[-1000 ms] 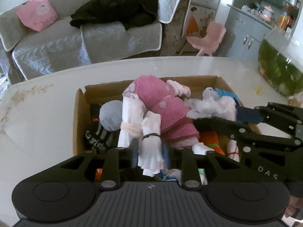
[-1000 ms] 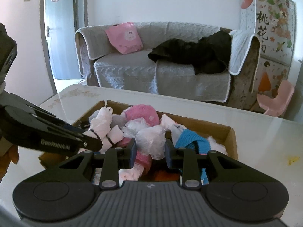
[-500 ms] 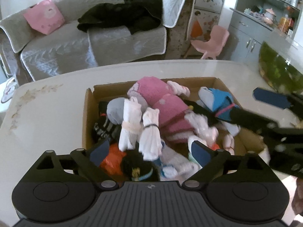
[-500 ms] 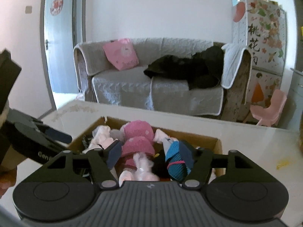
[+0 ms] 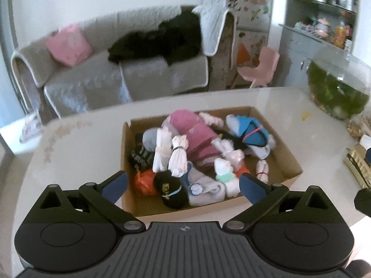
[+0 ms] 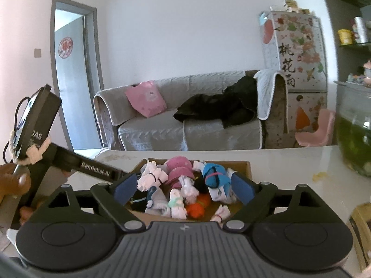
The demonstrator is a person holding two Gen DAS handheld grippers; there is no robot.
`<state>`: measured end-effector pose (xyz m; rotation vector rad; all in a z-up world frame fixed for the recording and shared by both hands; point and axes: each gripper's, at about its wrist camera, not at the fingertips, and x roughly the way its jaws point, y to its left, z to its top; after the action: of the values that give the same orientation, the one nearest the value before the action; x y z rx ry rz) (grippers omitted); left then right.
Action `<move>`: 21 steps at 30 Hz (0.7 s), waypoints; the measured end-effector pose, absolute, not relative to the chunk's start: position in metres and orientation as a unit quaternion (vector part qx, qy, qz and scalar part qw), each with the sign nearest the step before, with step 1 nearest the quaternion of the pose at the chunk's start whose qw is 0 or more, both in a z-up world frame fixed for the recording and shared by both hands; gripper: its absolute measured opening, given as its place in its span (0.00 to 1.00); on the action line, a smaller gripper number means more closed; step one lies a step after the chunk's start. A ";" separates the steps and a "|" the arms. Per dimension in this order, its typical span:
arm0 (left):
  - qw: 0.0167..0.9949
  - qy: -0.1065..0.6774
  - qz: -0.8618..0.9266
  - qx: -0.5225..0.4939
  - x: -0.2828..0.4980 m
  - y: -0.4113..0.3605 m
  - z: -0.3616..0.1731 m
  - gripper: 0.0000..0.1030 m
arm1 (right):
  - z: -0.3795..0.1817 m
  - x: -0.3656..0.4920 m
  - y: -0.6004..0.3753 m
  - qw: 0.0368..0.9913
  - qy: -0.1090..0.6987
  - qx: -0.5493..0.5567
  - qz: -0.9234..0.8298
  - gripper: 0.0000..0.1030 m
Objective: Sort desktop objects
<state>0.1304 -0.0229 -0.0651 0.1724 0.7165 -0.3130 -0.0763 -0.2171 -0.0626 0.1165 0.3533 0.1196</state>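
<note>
Below and ahead of both grippers, the cardboard box (image 5: 287, 162) is sitting on the white table (image 5: 81, 153), packed with bundled socks; nothing is lying between either pair of fingers; the left gripper (image 5: 183, 184) is hanging over the box's near wall with its jaws spreading to their widest and its blue pads (image 5: 116, 183) framing the near-left part of the pile; the right gripper (image 6: 183, 186) is pointing flatter across the same near wall, its jaws opening too, empty, with the blue sock bundle (image 6: 215, 178) showing just inside its right pad; a judgement on reach: the white sock bundle tied with a black band (image 5: 178, 159) is standing nearly upright, its long axis running away from the left fingers toward the far wall, so a pinch across its waist would need the left jaws coming down from above rather than sliding in level; the black rolled sock (image 5: 170, 190) is lying closest to the near wall, directly under the left fingers, and looks the easier target; the blue bundle is lying toward the far-right corner, nearer the right hand; a fish bowl (image 5: 338, 88) is standing near the table's far-right corner, well apart from the box; the person's hand (image 6: 14, 183) is gripping the left tool's handle
</note>
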 end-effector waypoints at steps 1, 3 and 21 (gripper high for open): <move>0.925 0.338 -0.149 0.090 0.121 -0.025 -0.060 1.00 | -0.059 -0.077 -0.216 0.981 0.177 0.055 0.057 0.92; 0.928 0.329 -0.142 0.099 0.108 -0.027 -0.053 1.00 | -0.052 -0.079 -0.215 0.982 0.177 0.049 0.052 0.98; 0.948 0.289 -0.087 0.103 0.032 -0.008 -0.029 1.00 | -0.032 -0.070 -0.193 0.978 0.206 -0.010 0.035 0.99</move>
<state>0.0324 -0.0082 -0.0287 0.2106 0.5875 -0.1776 -0.0704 -0.1929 -0.0322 -0.0196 0.4143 0.0709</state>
